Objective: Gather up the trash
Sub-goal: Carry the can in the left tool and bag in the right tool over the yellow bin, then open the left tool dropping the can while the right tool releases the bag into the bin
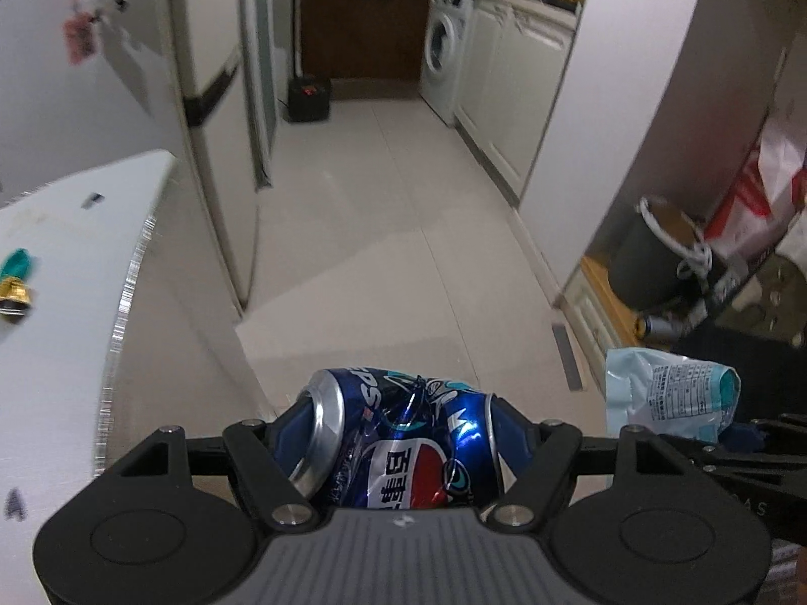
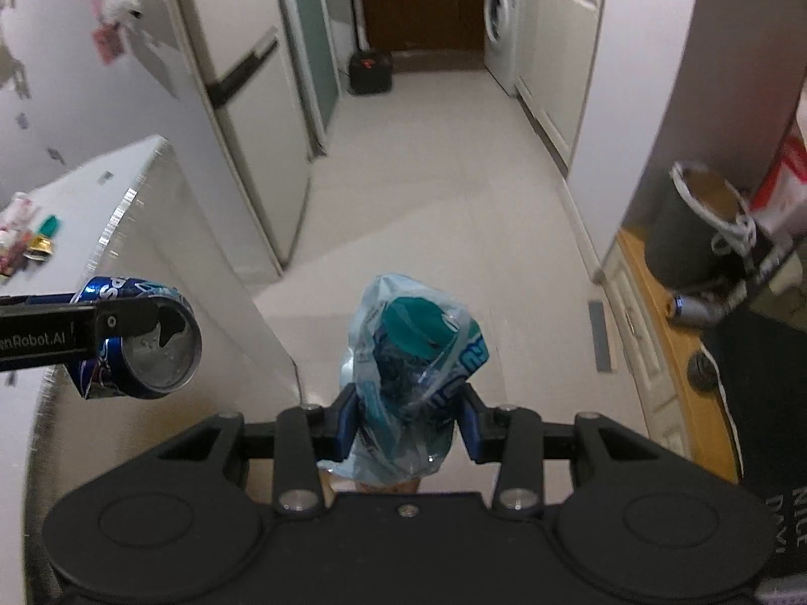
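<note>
Left jaws: pinching the ends of a crushed blue cola can (image 1: 403,443), which is lying crosswise between them, its silver top facing the left finger.
Left gripper (image 1: 403,433): pointing steeply down over the pale tiled floor (image 1: 383,232); in the right wrist view it is appearing at the left edge, the can (image 2: 141,343) showing its dented silver end.
Right jaws: pressing from both sides on a crumpled pale-blue plastic wrapper (image 2: 411,368), whose teal inner part is sticking up above the blue pads (image 2: 348,423).
Right gripper (image 2: 411,421): also tilting downward over the floor; the wrapper (image 1: 666,393) is showing at the right of the left wrist view.
White table (image 1: 60,272): lying to the left, carrying a small teal and gold scrap (image 1: 17,282) near its edge.
Dark bin (image 2: 691,232): standing to the right beside a red and white bag (image 1: 756,196), well apart from both grippers.
Background: a refrigerator (image 2: 252,101) standing on the left, a washing machine (image 1: 446,50) at the far end of the corridor.
</note>
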A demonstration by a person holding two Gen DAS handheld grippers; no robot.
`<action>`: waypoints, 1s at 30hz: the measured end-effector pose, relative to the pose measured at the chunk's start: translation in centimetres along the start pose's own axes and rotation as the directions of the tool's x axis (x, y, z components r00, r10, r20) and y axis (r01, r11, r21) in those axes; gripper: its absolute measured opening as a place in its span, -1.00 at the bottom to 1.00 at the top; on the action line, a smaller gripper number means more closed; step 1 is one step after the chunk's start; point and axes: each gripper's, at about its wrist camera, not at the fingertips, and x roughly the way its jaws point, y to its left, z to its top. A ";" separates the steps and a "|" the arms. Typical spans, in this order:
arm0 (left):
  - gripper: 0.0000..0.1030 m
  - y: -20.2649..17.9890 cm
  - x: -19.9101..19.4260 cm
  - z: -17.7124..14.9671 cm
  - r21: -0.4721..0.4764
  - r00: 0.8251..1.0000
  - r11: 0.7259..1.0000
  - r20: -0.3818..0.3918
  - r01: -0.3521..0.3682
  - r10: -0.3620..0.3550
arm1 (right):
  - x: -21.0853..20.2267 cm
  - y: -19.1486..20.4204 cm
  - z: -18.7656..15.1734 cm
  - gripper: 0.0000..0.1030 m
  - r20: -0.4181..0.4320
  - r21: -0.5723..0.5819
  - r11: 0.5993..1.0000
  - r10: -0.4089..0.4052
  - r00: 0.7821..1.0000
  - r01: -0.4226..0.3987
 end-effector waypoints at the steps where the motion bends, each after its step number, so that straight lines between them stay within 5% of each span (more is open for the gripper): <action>1: 0.43 -0.1 1.0 -0.1 0.004 1.000 1.000 -0.012 0.002 -0.002 | 0.7 -0.4 -0.3 -0.20 -0.011 0.006 1.000 -0.006 1.000 0.006; 11: 0.44 0.9 13.3 -4.8 -0.015 0.989 1.000 -0.145 0.001 -0.003 | 11.5 -2.1 -5.0 -0.20 -0.159 0.056 0.998 -0.020 0.987 0.029; 20: 0.44 3.6 26.3 -12.4 -0.111 0.956 0.992 -0.293 -0.055 0.020 | 22.4 -1.3 -9.9 -0.19 -0.265 0.079 0.997 0.016 0.964 0.005; 30: 0.51 4.5 36.2 -17.7 0.001 0.922 0.997 -0.382 0.076 -0.070 | 31.2 -0.3 -14.1 -0.18 -0.327 0.116 0.993 0.060 0.943 -0.023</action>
